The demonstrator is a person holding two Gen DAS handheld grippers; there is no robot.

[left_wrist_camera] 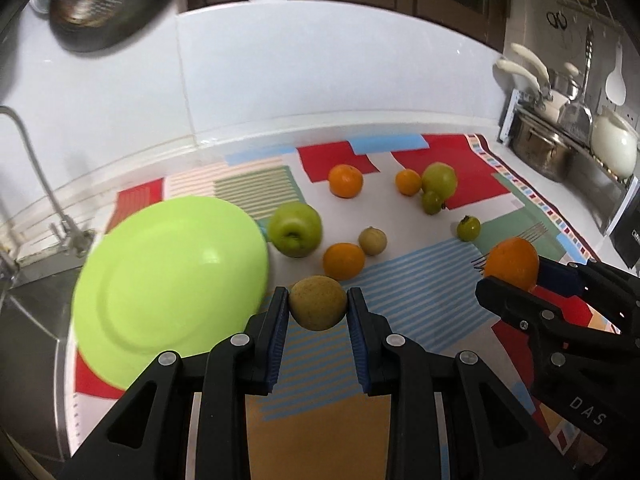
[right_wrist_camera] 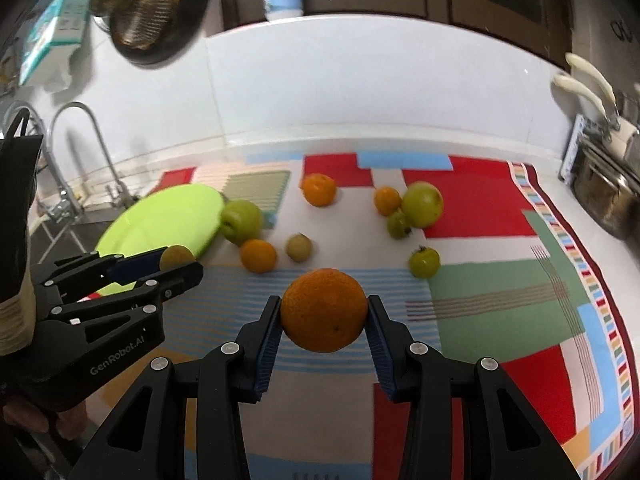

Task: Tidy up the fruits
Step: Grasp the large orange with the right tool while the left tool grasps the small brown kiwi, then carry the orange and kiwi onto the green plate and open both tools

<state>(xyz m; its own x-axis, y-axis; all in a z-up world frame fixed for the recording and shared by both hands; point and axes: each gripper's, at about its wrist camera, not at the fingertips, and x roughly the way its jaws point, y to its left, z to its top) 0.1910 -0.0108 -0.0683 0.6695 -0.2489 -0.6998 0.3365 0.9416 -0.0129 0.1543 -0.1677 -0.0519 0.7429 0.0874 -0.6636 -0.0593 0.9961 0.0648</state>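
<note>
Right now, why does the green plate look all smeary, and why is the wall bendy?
Left wrist view: the green plate is smeared by motion blur, while the brownish fruit in the left gripper stays sharp. Right wrist view: the plate's edge is blurry too, and the fisheye lens curves the white wall.

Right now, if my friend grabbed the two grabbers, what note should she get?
Left gripper: shut on a brownish round fruit, lifted.
Right gripper: shut on a big orange, lifted.
Green plate: on the left of the cloth, nothing on it.
On the cloth: three small oranges, two green apples, two small green fruits and one small brownish one.
Done: two fruits picked up. Left: placing them, then the rest.
</note>
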